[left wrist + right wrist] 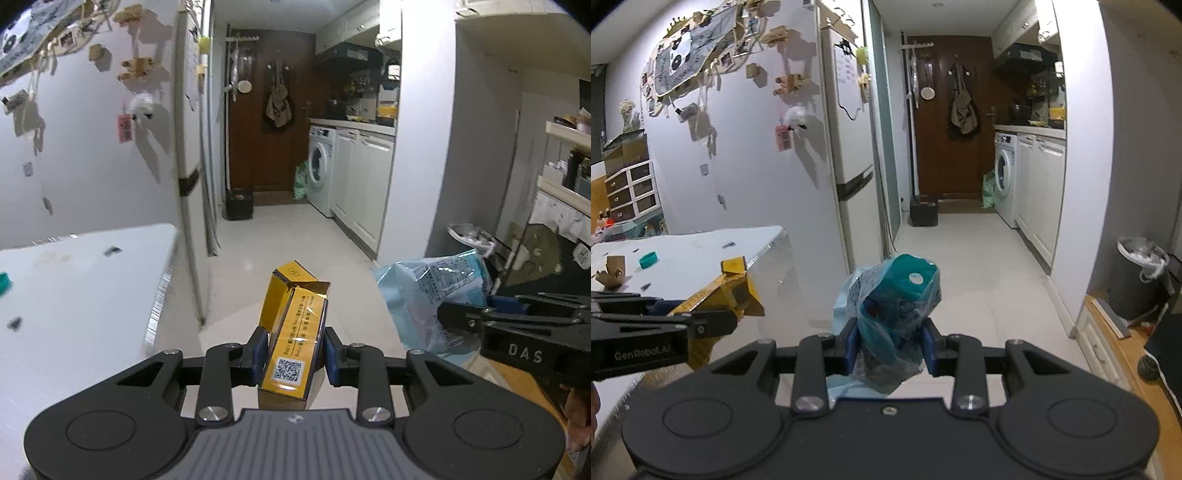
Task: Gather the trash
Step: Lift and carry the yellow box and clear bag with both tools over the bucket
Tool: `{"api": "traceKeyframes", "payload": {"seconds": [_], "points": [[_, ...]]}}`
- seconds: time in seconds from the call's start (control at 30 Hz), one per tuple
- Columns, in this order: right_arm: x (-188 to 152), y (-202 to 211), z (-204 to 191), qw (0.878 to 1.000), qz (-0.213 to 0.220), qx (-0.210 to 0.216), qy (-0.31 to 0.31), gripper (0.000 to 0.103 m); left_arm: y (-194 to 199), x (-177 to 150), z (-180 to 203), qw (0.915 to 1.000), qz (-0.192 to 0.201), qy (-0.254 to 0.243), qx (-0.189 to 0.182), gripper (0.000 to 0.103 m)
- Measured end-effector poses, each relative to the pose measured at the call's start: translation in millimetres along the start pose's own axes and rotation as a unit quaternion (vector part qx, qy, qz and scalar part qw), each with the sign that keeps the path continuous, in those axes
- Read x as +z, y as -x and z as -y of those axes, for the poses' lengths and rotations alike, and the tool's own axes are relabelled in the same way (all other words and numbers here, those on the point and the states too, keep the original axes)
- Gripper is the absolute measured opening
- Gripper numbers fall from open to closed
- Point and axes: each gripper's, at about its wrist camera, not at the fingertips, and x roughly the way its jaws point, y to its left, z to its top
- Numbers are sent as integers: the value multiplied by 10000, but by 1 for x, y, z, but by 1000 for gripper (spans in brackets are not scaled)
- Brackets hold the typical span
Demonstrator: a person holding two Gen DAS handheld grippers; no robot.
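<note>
The left gripper (293,352) is held level beside the desk (85,295), its jaws clamped on a yellow carton (291,332); the right gripper (890,347) is level on the side away from the desk, jaws pinching a blue plastic bag (890,314)

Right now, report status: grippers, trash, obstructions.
Left gripper shut on yellow carton. Right gripper shut on blue plastic bag. Lined bin ahead right, floor between bare.

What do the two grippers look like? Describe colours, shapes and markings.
Both grippers, left and right, are matte black linkages with silver screws, round discs on the base and blue pads. Side lettering reads "DAS" on the right, "GenRobot.AI" on the left.
</note>
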Motion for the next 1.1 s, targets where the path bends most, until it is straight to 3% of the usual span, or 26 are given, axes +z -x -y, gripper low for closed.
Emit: {"api": "traceKeyframes", "payload": {"seconds": [0.33,0.57,0.83,1.1], "points": [[-48,-2,38,9987,-376,-246,-243,35,-31,-29,40,9989,-425,-8,-217,33],[-94,-35,54,9930,-950,-433,-552,35,-69,-62,47,9954,-917,60,-266,33],[-145,-90,71,9800,-1763,-579,-724,35,-139,-93,38,9853,-1683,158,-236,33],[-172,-138,94,9636,-2396,-551,-1048,35,-201,-119,43,9744,-2217,98,-353,33]]}}
